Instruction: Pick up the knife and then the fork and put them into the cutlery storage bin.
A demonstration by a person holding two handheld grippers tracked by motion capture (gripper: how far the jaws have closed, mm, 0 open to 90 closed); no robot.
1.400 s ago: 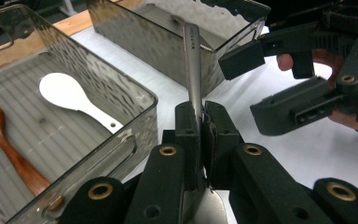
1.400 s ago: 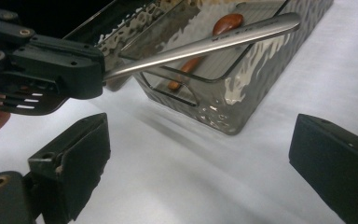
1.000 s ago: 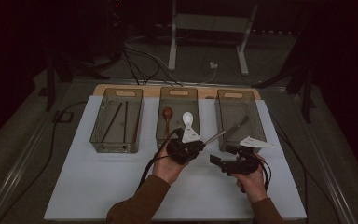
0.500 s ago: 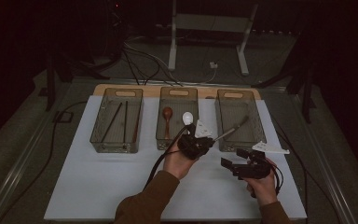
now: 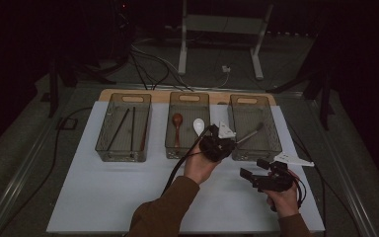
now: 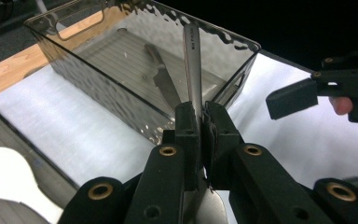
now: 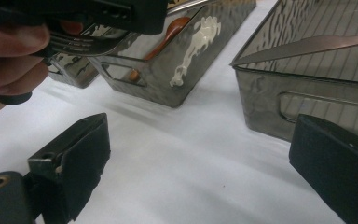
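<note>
a: what's on the left of the bench (image 5: 103, 197)?

b: a clear bin, the left bin (image 5: 124, 127), with dark sticks (image 5: 123, 127) lying in it. right of it the middle bin (image 5: 187, 124) holds a brown spoon (image 5: 177, 126) and a white spoon (image 5: 198, 126).

a: and the left gripper (image 5: 216, 146)?

b: just near of the gap between the middle bin and the right bin (image 5: 254, 127). its jaws are clamped tight on a metal fork (image 6: 193, 65); the handle slants up over the right bin's near wall, and the tines poke out on the other side, seen in the right gripper view.

a: anything inside that bin?

b: a knife (image 6: 161, 79) lies on its floor.

a: the right gripper (image 5: 256, 173)?

b: nearer and to the right, over bare bench, jaws wide apart with nothing between them.
</note>
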